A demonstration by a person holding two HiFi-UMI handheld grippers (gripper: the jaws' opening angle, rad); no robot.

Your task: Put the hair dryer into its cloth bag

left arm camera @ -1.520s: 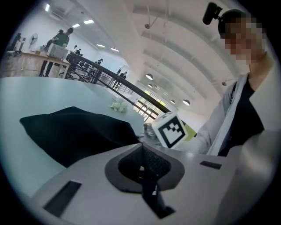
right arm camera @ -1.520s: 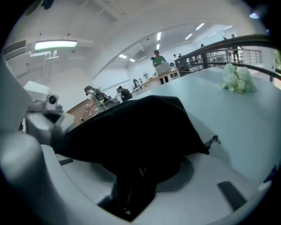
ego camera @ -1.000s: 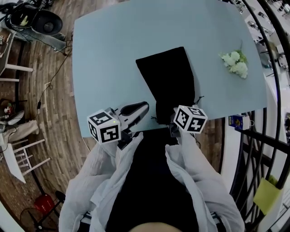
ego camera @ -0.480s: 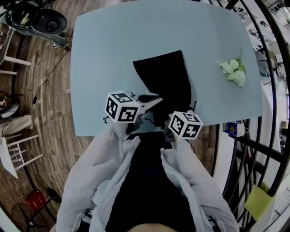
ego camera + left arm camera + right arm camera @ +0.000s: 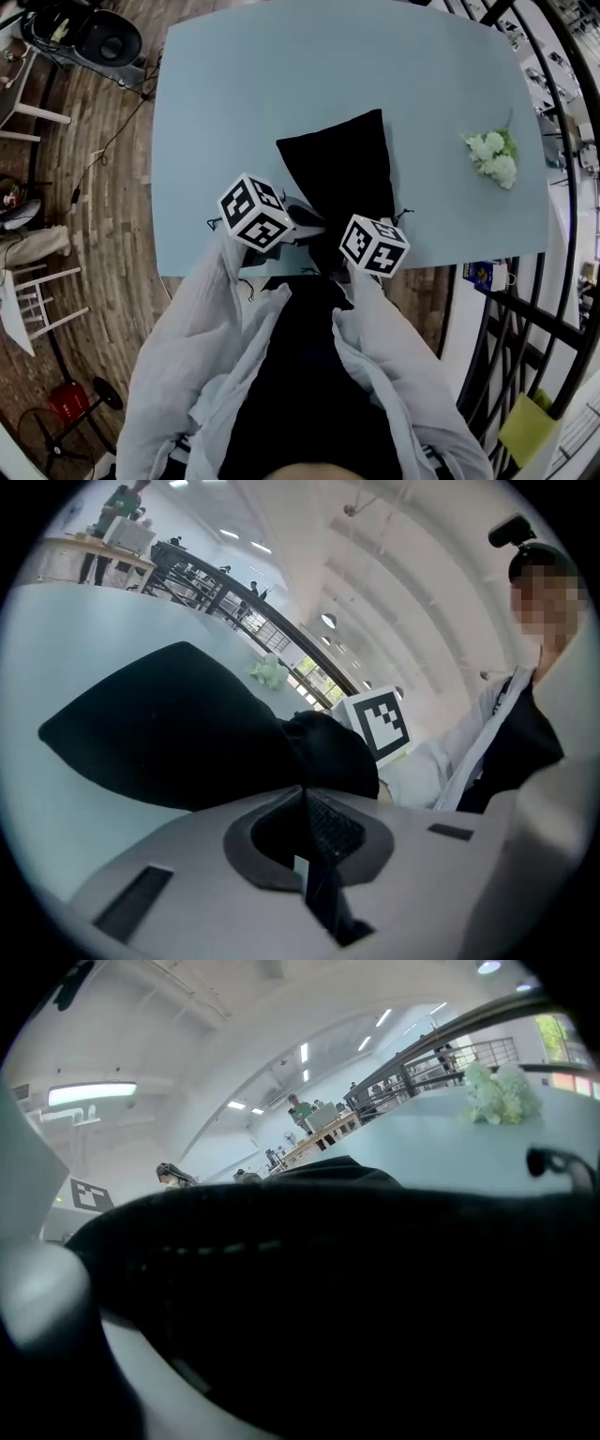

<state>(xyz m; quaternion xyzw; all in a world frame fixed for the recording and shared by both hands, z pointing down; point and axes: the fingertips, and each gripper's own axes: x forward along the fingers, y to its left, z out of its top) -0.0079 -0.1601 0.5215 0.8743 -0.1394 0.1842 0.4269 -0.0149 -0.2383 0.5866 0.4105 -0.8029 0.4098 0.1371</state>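
a big open office hall: arched white ceiling (image 5: 187, 1044), strip lights (image 5: 91, 1094), black railing (image 5: 487, 1052), distant desks (image 5: 323, 1138).

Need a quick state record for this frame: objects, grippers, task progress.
table: light blue
cloth bag: black, lying on table, mouth toward the person
hair dryer: nose at the bag's mouth, not yet inside
left gripper: shut on hair dryer
right gripper: closed on the bag's mouth edge
flowers: white, on the table's right side, apart from bag
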